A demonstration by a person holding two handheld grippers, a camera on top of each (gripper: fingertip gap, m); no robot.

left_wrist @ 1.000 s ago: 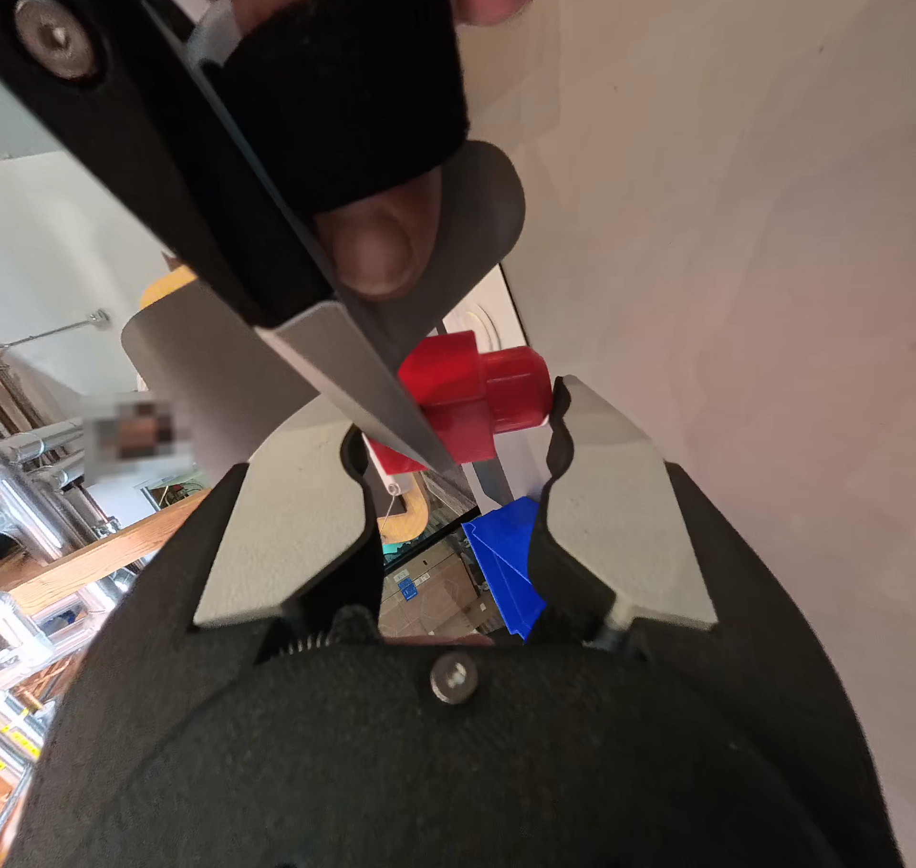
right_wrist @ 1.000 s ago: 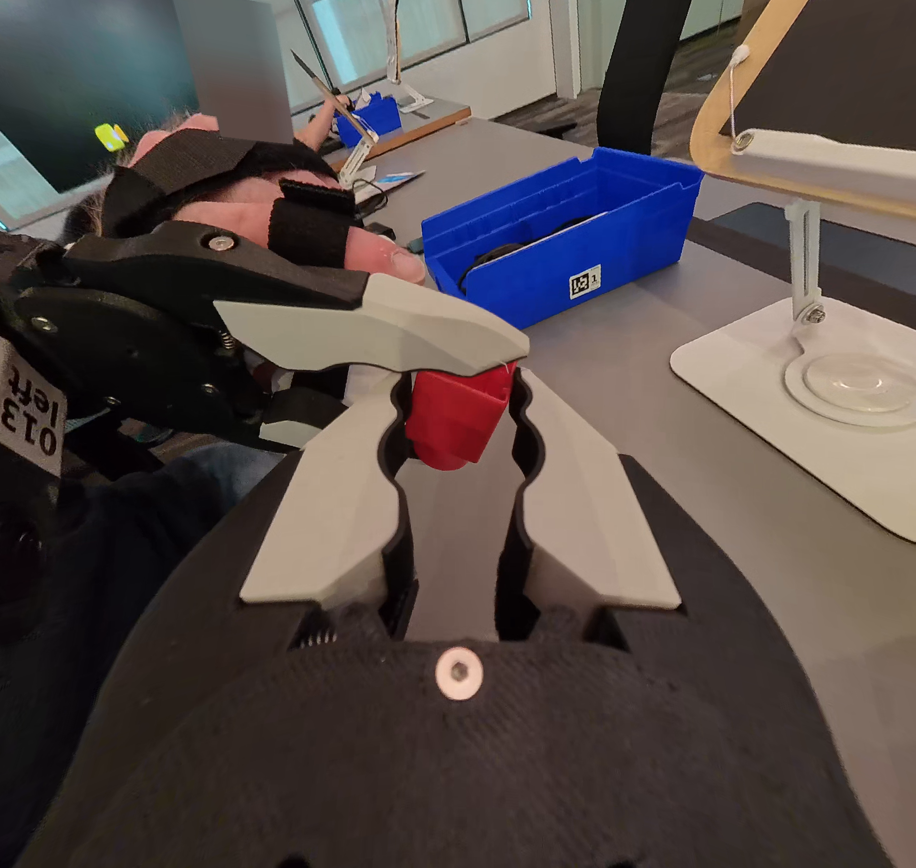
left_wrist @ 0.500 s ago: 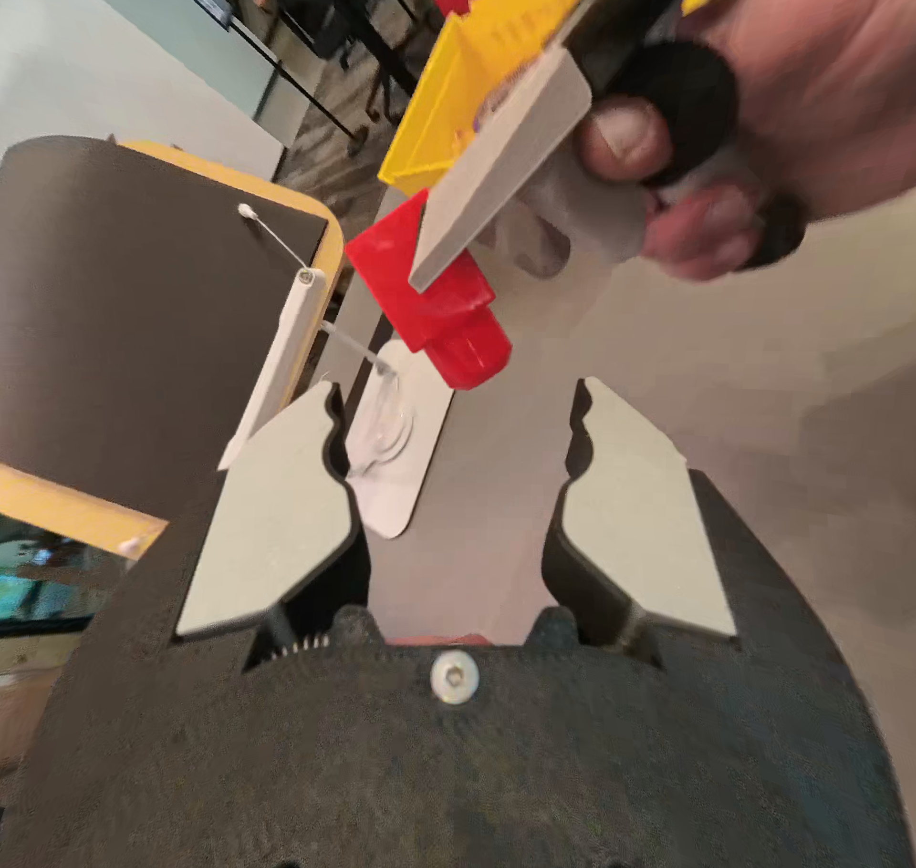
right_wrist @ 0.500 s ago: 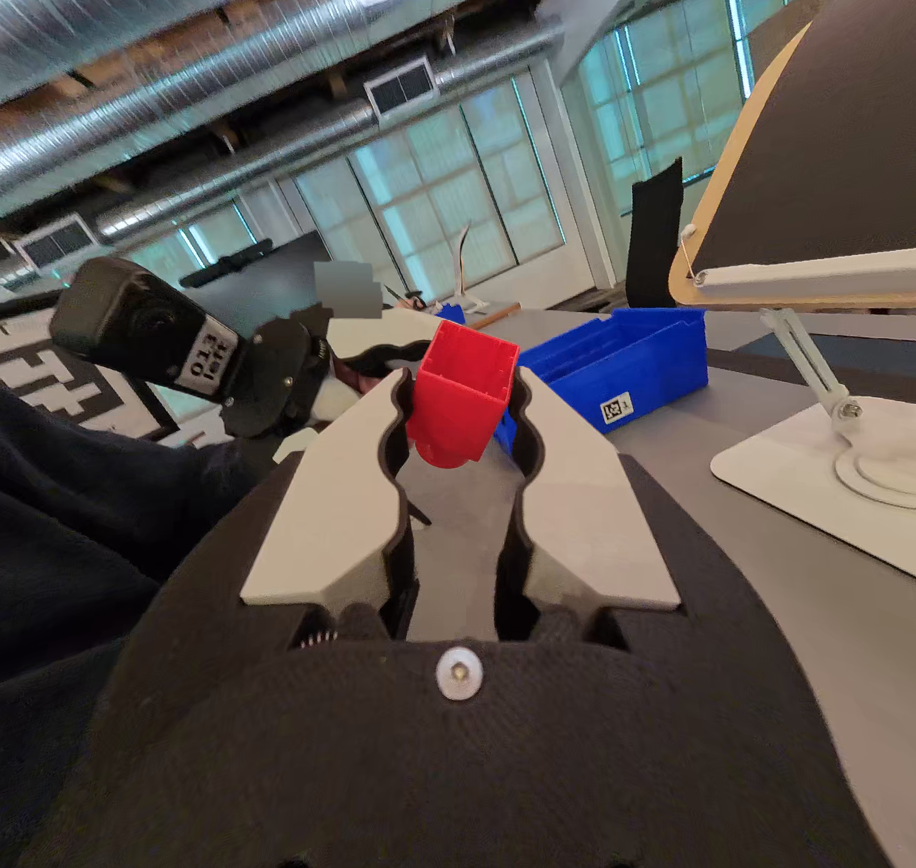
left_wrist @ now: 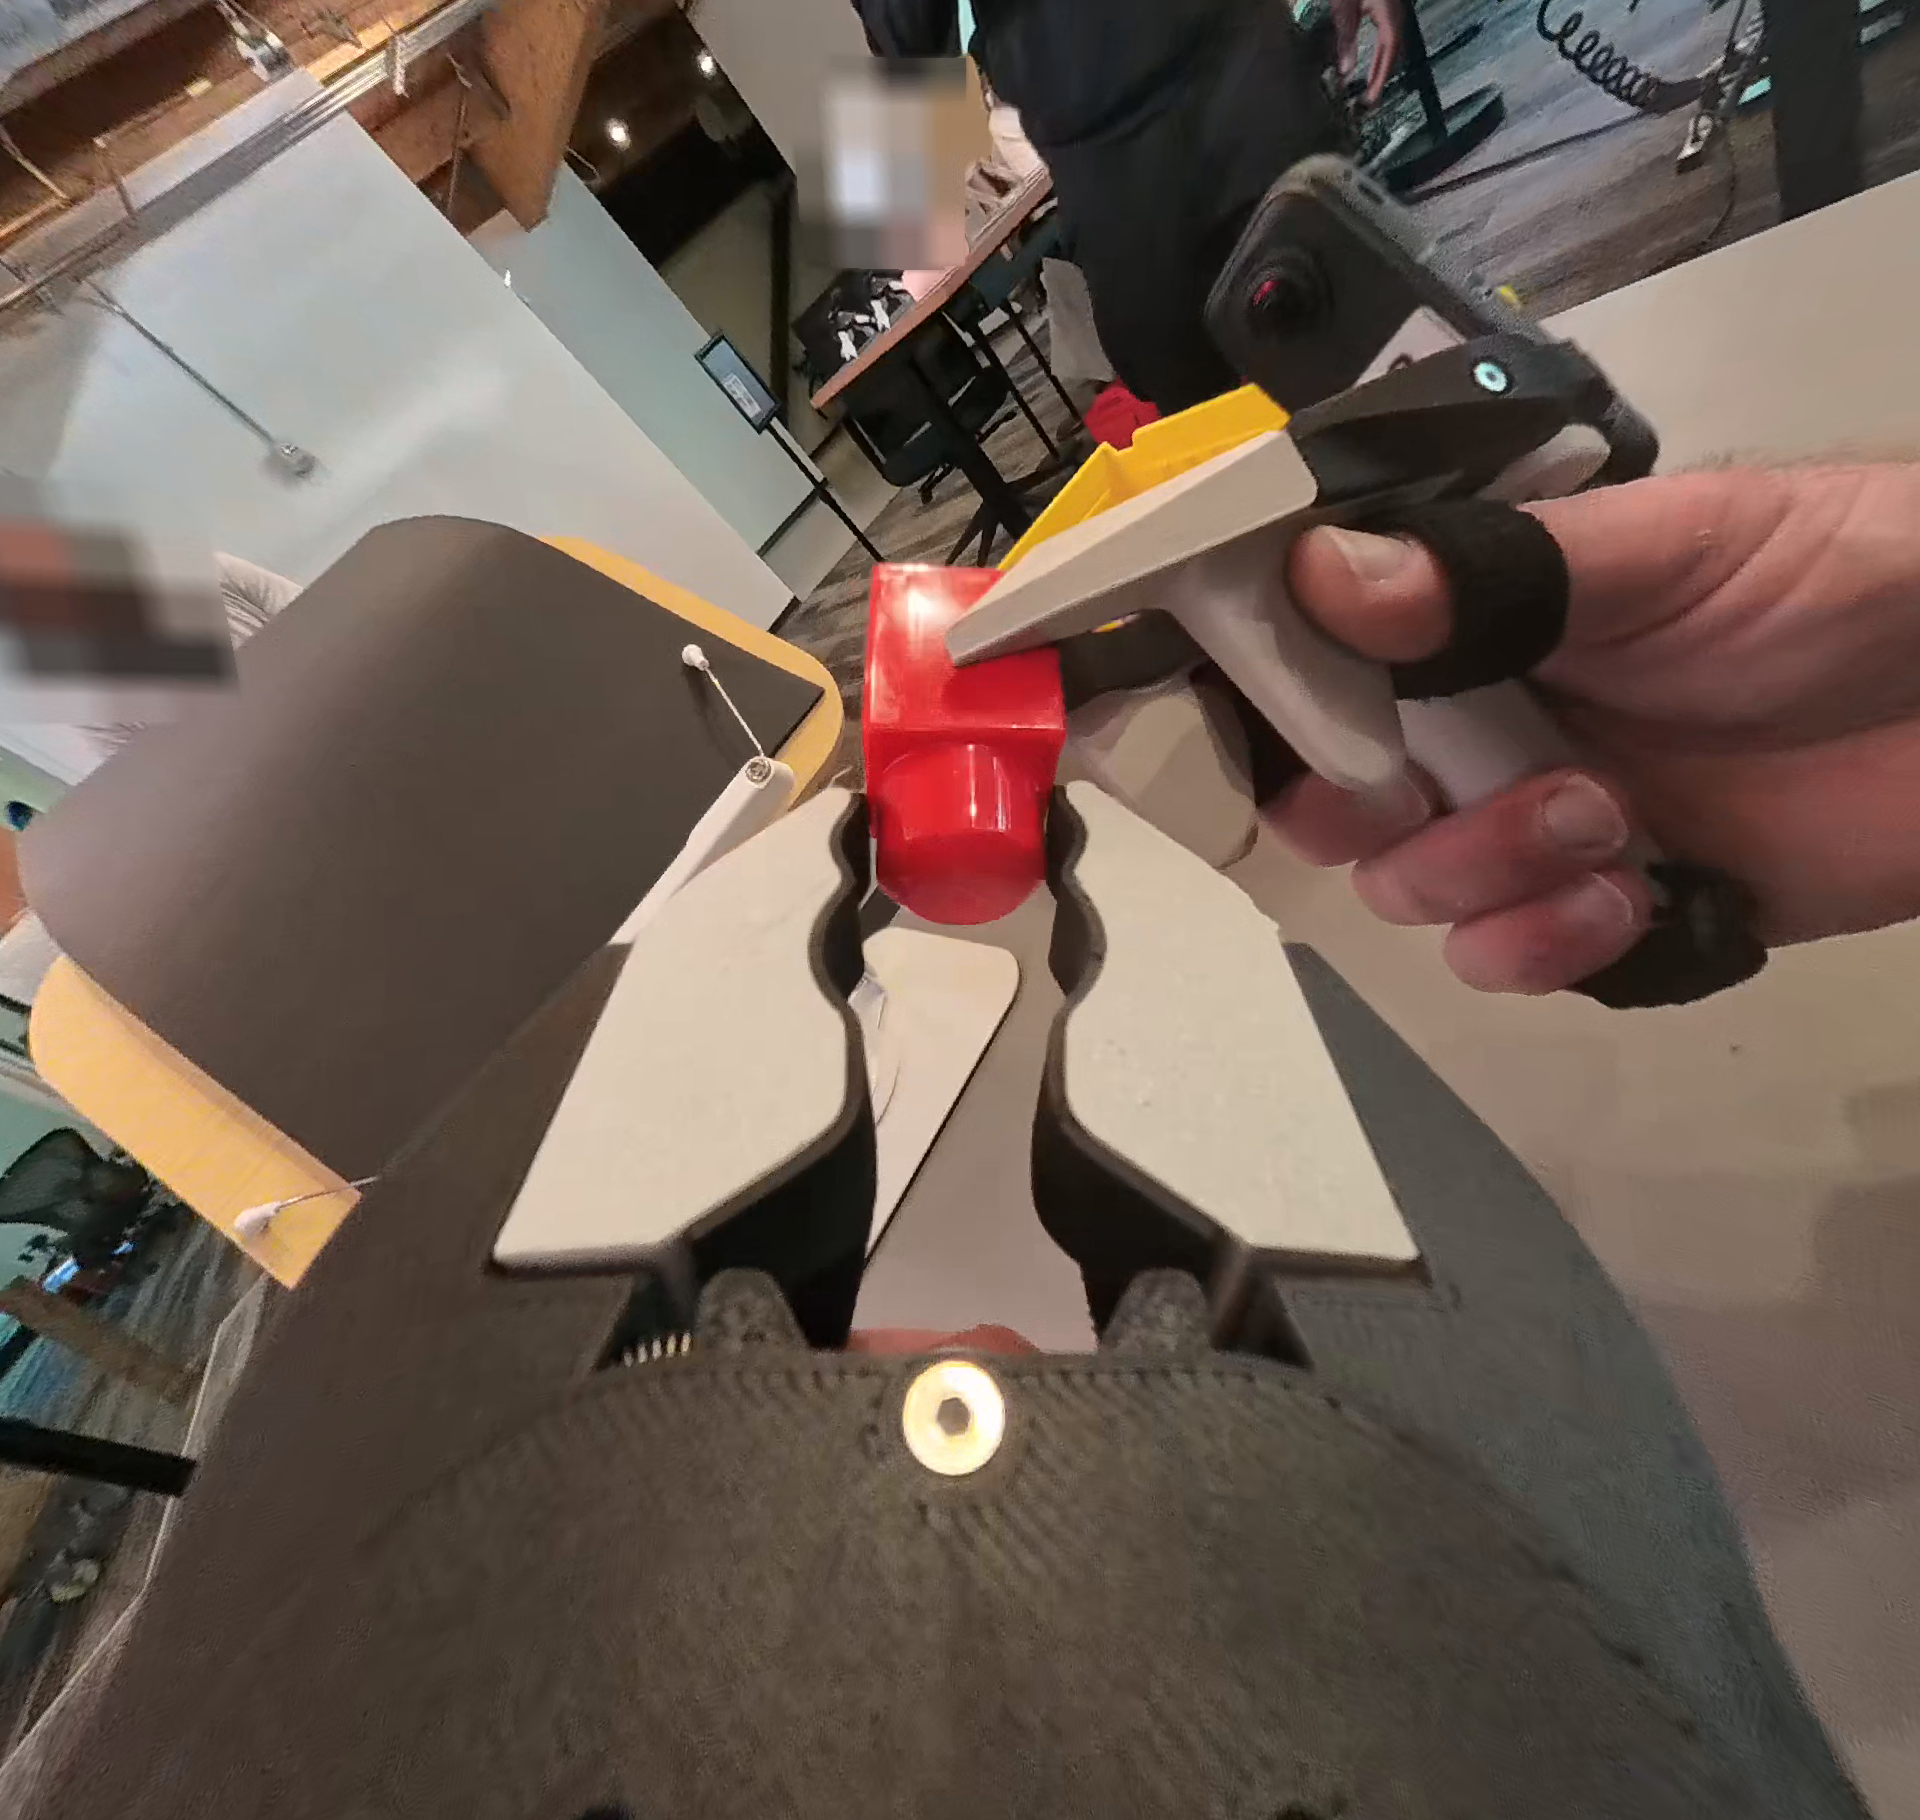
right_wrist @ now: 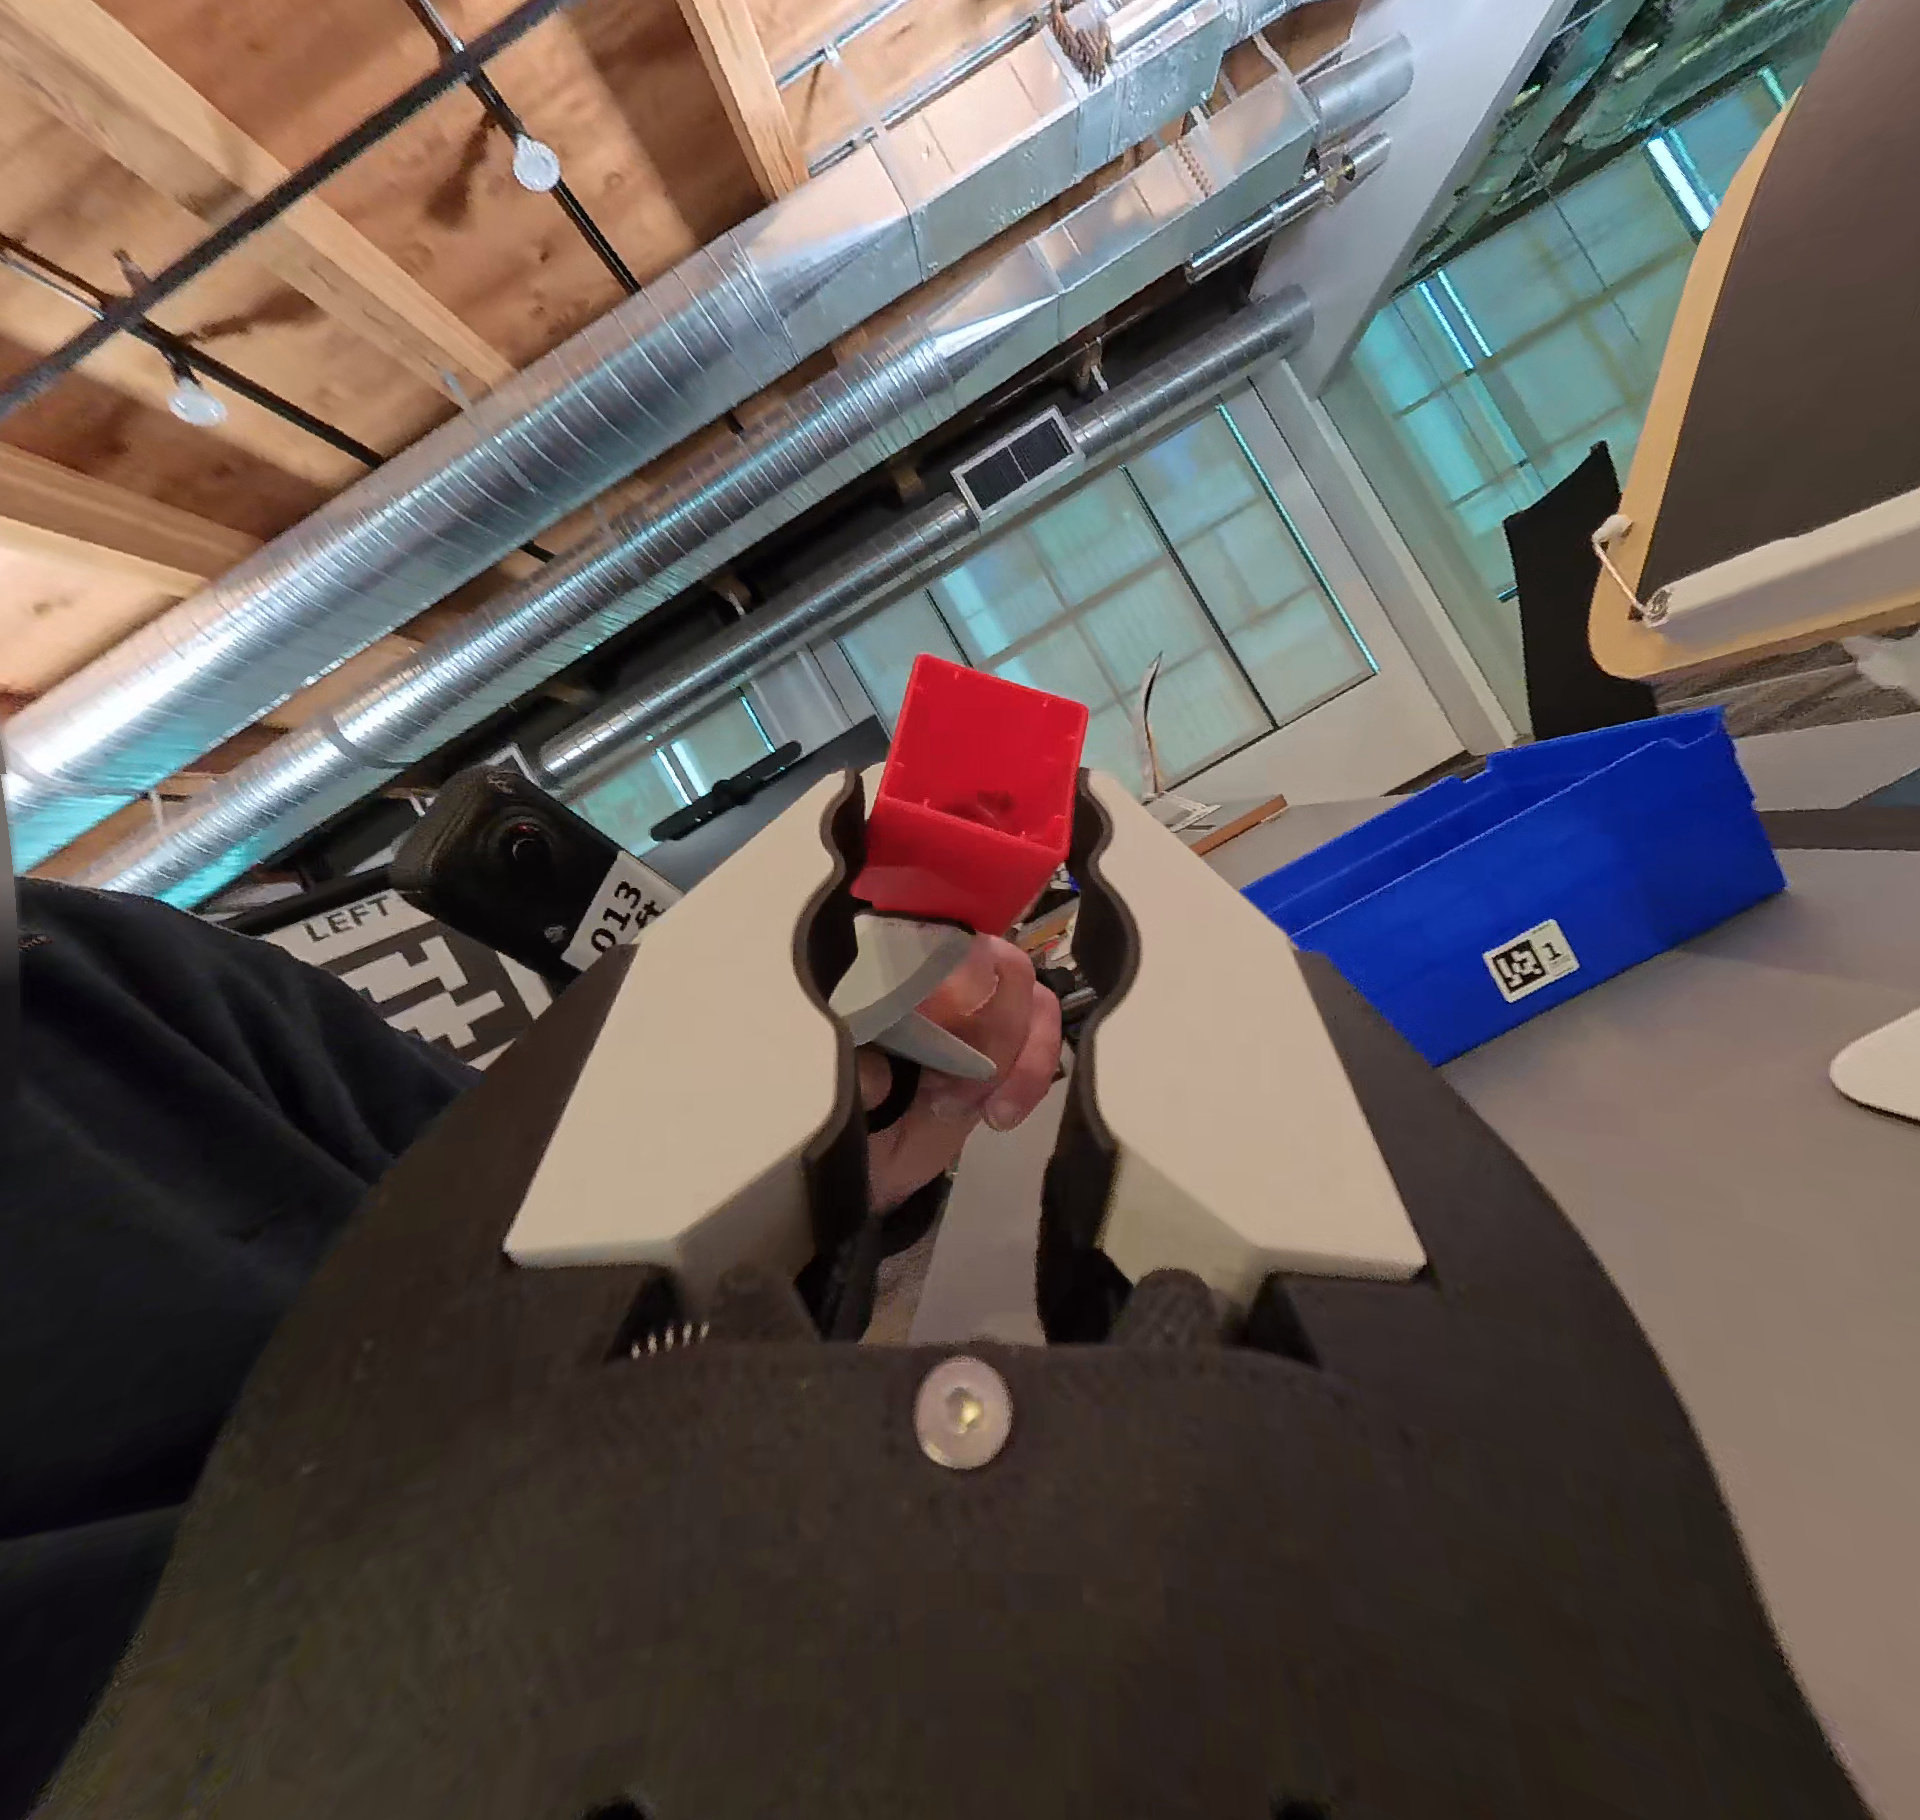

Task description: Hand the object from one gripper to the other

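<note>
The red block [left_wrist: 961, 721] has a hollow square body and a round stub. In the left wrist view my left gripper [left_wrist: 956, 825] is shut on the stub, with a finger touching each side. The right gripper's grey finger [left_wrist: 1122, 544] reaches in from the right and presses on the square body, with a hand behind it. In the right wrist view my right gripper [right_wrist: 971, 814] is shut on the square body of the red block [right_wrist: 977, 794], whose open end points up. The left gripper's finger [right_wrist: 904, 981] shows just below the block. The block is held in the air above the table.
A blue bin [right_wrist: 1538, 877] stands on the grey table [right_wrist: 1662, 1199] at the right. A yellow bin [left_wrist: 1174, 451] lies behind the right gripper. A dark board with a wooden edge [left_wrist: 416, 783] and a white lamp base [left_wrist: 935, 1043] stand at the left. A person [left_wrist: 1122, 108] stands farther back. The tips of both grippers are at nearly the same place.
My left gripper was open and apart from the block; it has moved in and shut on the round stub. My right gripper has tilted upward, still holding the square body.
</note>
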